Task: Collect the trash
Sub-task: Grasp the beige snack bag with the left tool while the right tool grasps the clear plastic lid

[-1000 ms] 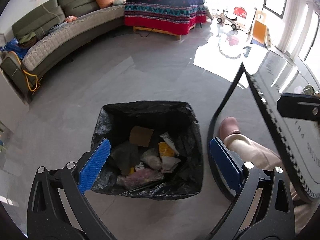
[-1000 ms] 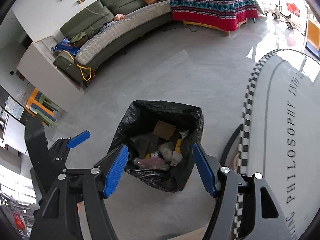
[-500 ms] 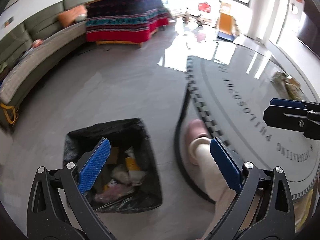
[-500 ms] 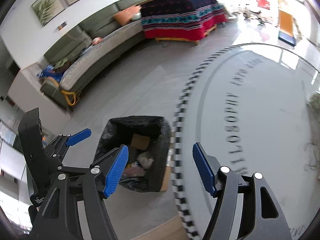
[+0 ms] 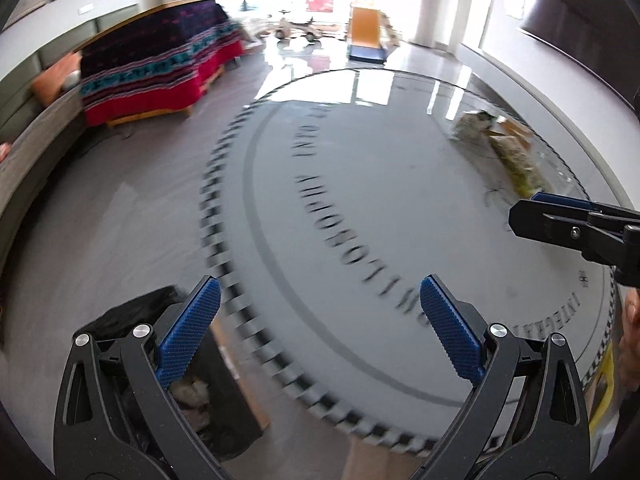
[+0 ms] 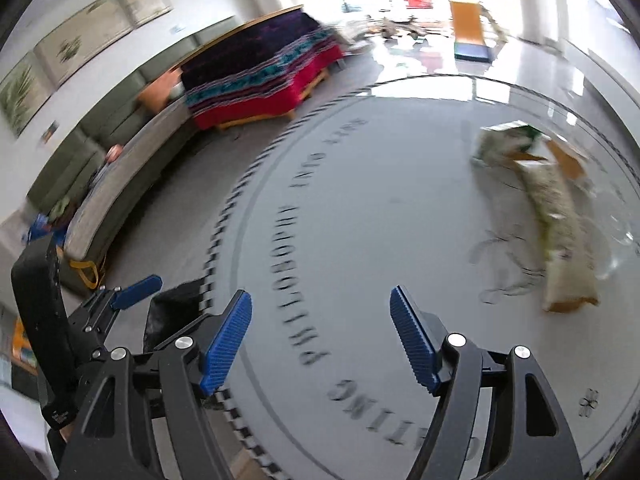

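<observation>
Glossy glass-topped round table (image 5: 360, 200), crinkled black plastic bin bag (image 5: 132, 316), ribbed blue fingers (image 6: 226, 344), woven cloth cover (image 6: 256, 76)

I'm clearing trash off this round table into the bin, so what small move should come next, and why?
Probably carry the right tool on across the table toward the long wrapper at its far right. That tool's jaws are opening with nothing between them, the left tool is open and empty too, and the wrapper lies beyond both.
</observation>
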Demonstrator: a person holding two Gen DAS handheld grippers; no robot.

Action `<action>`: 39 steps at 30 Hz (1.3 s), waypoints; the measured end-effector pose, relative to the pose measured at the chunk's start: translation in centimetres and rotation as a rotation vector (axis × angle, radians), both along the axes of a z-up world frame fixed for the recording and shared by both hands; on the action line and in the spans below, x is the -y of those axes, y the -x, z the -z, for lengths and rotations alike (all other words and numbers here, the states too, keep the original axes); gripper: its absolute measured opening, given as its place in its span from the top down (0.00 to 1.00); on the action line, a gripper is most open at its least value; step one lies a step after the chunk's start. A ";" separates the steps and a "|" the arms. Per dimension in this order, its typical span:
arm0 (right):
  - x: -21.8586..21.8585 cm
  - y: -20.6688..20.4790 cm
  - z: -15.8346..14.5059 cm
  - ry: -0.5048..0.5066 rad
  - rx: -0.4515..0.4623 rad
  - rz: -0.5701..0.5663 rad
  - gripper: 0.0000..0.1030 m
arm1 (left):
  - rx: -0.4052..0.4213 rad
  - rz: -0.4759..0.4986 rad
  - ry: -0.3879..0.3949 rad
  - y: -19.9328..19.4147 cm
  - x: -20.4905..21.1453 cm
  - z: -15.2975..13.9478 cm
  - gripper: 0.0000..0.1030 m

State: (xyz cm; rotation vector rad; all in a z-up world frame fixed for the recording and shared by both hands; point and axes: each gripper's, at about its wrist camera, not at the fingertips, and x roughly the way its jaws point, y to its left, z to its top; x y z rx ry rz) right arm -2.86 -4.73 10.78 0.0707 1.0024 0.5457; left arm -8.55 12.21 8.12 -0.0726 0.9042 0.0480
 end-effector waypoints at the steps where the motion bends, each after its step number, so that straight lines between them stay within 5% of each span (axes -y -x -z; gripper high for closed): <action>1: 1.3 -0.4 0.1 -0.006 -0.005 0.022 0.30 | -0.005 0.018 0.005 -0.7 0.9 0.1 0.06; 20: 21.0 -5.2 0.7 0.000 0.013 0.404 0.30 | -0.111 0.192 0.161 -15.2 16.4 1.3 0.06; 39: 24.4 -7.1 4.0 0.011 -0.041 0.435 0.26 | -0.265 0.135 0.161 -24.9 24.3 4.9 0.06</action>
